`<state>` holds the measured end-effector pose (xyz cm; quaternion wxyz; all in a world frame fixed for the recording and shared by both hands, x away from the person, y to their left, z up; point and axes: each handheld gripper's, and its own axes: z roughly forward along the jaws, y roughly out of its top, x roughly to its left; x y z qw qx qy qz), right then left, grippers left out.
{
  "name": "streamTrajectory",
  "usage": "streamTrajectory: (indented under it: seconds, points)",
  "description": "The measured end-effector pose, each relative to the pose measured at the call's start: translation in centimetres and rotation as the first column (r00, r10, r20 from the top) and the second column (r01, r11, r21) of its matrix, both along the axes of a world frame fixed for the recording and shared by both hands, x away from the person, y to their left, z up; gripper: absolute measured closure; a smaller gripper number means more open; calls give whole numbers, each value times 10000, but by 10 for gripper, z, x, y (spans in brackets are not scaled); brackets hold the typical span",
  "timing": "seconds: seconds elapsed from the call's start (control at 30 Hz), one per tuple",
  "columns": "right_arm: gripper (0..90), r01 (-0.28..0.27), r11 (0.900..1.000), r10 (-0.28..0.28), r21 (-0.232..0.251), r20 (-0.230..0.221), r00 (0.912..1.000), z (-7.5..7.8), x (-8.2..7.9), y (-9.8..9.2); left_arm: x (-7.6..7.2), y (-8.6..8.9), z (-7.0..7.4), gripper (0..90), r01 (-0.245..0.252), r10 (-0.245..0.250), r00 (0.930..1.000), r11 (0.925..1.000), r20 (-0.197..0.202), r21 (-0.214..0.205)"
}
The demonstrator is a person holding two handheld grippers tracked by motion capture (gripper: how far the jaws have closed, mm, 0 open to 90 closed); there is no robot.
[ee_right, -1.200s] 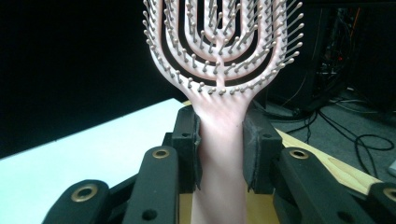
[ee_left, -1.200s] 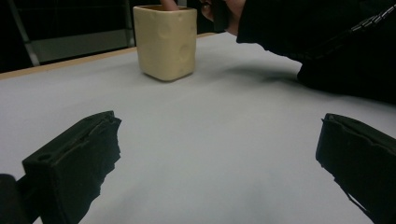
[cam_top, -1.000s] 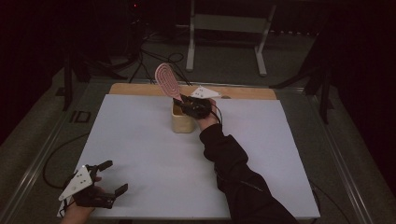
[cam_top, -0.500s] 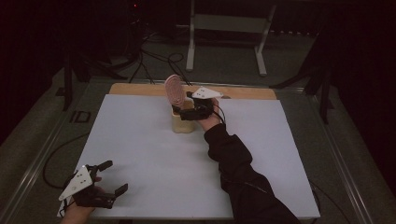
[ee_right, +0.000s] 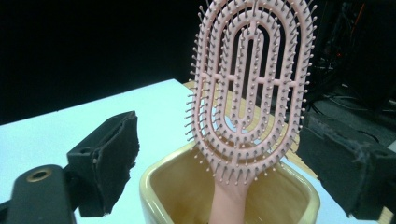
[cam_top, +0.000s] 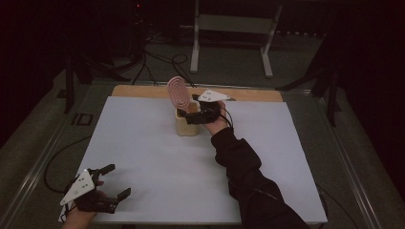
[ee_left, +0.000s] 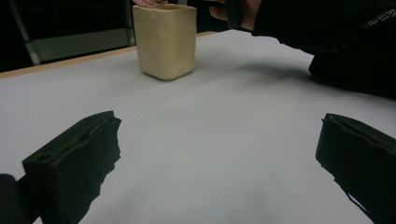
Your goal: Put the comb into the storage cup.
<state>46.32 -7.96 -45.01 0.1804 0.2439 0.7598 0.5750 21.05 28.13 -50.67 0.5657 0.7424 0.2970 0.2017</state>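
A pink vented hairbrush stands head-up in a cream square holder at the table's far middle. In the right gripper view the brush rises from the holder, its handle down inside. My right gripper is at the holder's right side. It is open, with one jaw on each side of the brush and neither touching it. My left gripper rests open near the front left corner, holding nothing. It faces the holder from afar.
The white tabletop has a wooden strip along its far edge. A dark-sleeved forearm reaches across the table's right half. A metal stand and cables lie on the floor beyond.
The brush has swung from a leftward tilt to nearly upright in the holder. The right gripper has drawn back a little to the holder's right. The left gripper has stayed still.
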Motion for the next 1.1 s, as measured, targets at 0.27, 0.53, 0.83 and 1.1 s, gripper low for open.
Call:
streamTrajectory:
  seconds: [0.27,0.53,0.83,1.1]
  points:
    - [101,82,9999,-87,-149,-318,9995,5,-1,1,0,0,0,0,8,-8,10000,10000,18,4]
    - [101,-38,9986,6,-520,-603,9982,8,-2,-1,1,-1,0,0,10,-10,10000,10000,-44,-39]
    - [101,-201,9975,151,-682,-732,9972,17,-5,-10,1,-1,0,0,-10,10,10000,10000,-33,-18]
    - [101,-484,9960,414,-752,-925,9949,19,-9,-20,1,-1,-1,0,-3,3,10000,10000,-73,-20]
